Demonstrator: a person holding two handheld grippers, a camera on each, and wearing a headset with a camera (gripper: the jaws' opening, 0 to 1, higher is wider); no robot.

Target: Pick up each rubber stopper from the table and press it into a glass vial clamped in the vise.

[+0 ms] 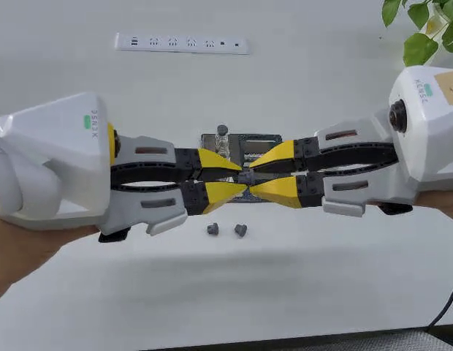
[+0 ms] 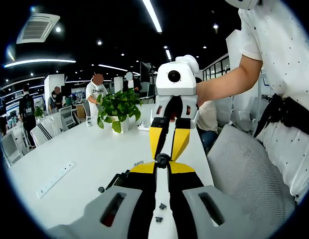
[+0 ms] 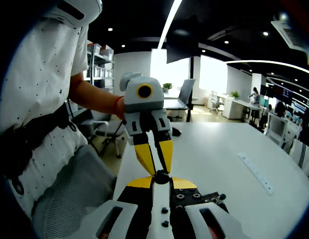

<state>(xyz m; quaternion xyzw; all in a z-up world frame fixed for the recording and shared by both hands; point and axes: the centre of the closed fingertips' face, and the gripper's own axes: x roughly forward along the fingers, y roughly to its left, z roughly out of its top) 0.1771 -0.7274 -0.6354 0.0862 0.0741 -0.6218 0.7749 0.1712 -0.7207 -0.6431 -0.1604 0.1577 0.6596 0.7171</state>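
The left gripper (image 1: 240,178) has a faceted white housing with a small green mark and a line of printed code (too small to read surely). It also has pale grey side plates with slotted openings, black linkage arms and yellow wedge-shaped fingertips (image 1: 215,159). The right gripper (image 1: 253,178) is built alike, with a tan sticker (image 1: 449,86) on its housing. In the left gripper view, small dark screws (image 2: 162,205) sit along the white centre rail between the grey plates. The person wears a white short-sleeved shirt (image 3: 40,74) sprinkled with small dark dots, a dark belt (image 2: 289,112) at the waist, a red wristband (image 3: 116,105) and a white headset (image 3: 79,7)
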